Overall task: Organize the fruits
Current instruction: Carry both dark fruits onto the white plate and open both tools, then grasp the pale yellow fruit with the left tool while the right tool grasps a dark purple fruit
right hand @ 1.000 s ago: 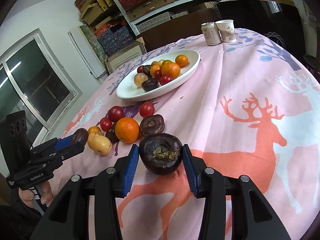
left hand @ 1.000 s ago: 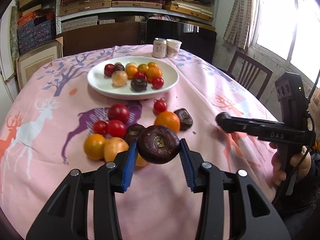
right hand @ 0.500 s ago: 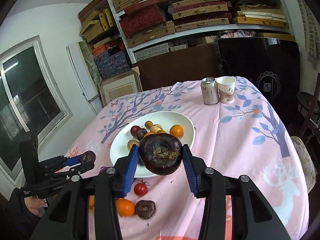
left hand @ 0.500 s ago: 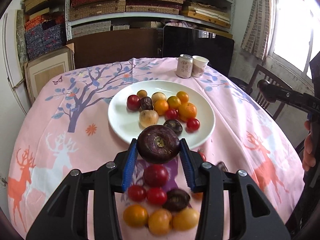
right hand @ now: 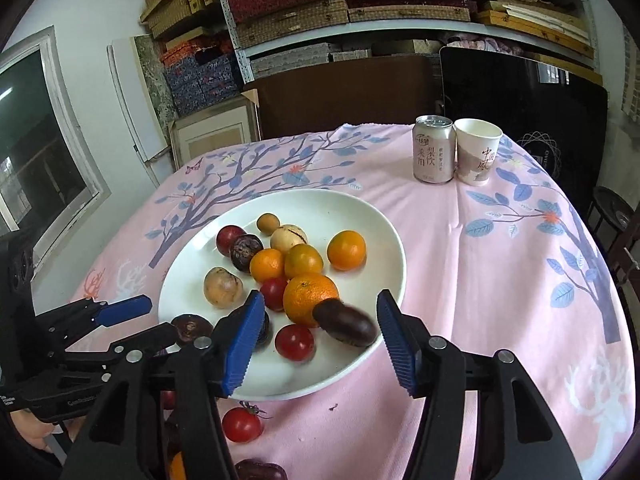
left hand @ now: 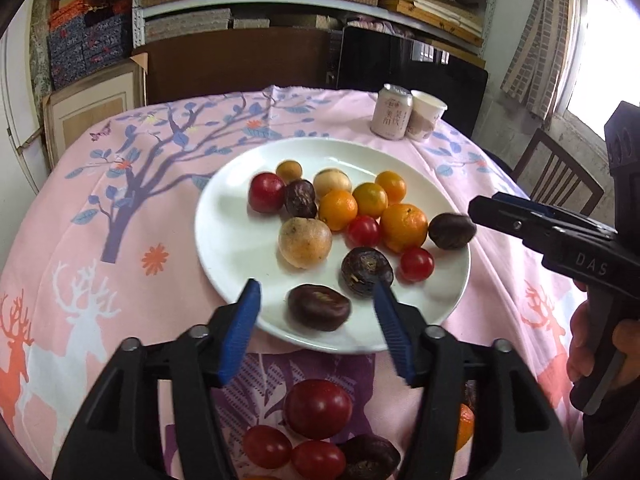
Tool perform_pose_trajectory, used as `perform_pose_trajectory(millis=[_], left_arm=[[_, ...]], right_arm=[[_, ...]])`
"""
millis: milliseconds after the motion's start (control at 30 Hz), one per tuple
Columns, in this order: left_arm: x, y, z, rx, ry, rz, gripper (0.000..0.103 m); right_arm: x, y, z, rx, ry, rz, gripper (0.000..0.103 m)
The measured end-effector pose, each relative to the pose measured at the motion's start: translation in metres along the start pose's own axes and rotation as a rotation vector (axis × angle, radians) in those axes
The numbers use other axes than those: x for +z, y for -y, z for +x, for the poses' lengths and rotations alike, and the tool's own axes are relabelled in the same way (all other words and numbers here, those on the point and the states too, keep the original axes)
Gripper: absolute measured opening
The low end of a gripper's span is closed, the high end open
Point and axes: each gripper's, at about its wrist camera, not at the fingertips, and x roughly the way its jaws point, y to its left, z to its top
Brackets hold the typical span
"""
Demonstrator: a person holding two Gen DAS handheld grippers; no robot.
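Left wrist: both grippers (left hand: 316,312) (right (right hand: 320,332)) wide open, empty — dark fruit (left hand: 319,306) on plate (left hand: 224,248); next, fetch tomato (left hand: 317,409).

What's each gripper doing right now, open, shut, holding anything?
Left gripper: open, holding nothing; a dark fruit lies on the white plate between its fingers.
Right gripper: open, empty; another dark fruit sits between its fingers.

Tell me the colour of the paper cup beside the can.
White with a brownish band on the paper cup, clearest in the right wrist view.
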Motion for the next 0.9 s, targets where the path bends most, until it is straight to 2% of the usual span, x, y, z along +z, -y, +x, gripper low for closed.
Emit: perform_pose_trajectory(millis=[133, 233, 300, 433, 567, 600, 700, 733, 833, 900], left_arm=[[-0.013, -0.005, -0.03, 0.0, 0.036, -0.007, 0.066], [-0.036, -0.008, -0.056, -0.004, 0.057, 0.007, 0.076], [-0.055, -0.01, -0.071, -0.003, 0.07, 0.016, 0.077], [-0.093, -0.017, -0.084, -0.023, 0.045, 0.008, 0.081], [-0.123, -0.019, -0.077, -0.058, 0.011, -0.017, 0.081], [-0.126, -0.018, -0.076, -0.057, 0.001, -0.017, 0.081], [-0.13, -0.016, -0.084, -0.069, 0.036, -0.015, 0.084], [-0.131, -0.018, -0.084, -0.069, 0.038, -0.021, 0.088], [-0.131, -0.026, -0.084, -0.084, 0.042, -0.067, 0.088], [-0.131, -0.031, -0.085, -0.098, 0.046, -0.094, 0.088]], right_arm=[[-0.011, 0.003, -0.023, 0.031, 0.007, 0.035, 0.06], [-0.033, 0.002, -0.045, 0.051, -0.001, 0.043, 0.07], [-0.055, -0.006, -0.055, 0.063, -0.022, 0.014, 0.07], [-0.097, -0.036, -0.063, 0.107, -0.086, -0.085, 0.07], [-0.124, -0.062, -0.062, 0.044, -0.082, -0.222, 0.07], [-0.126, -0.063, -0.061, 0.026, -0.084, -0.225, 0.07], [-0.127, -0.053, -0.054, -0.006, -0.107, -0.181, 0.07], [-0.128, -0.05, -0.052, -0.02, -0.114, -0.178, 0.066], [-0.129, -0.045, -0.039, -0.03, -0.169, -0.177, 0.045], [-0.129, -0.047, -0.031, -0.033, -0.196, -0.186, 0.044]])
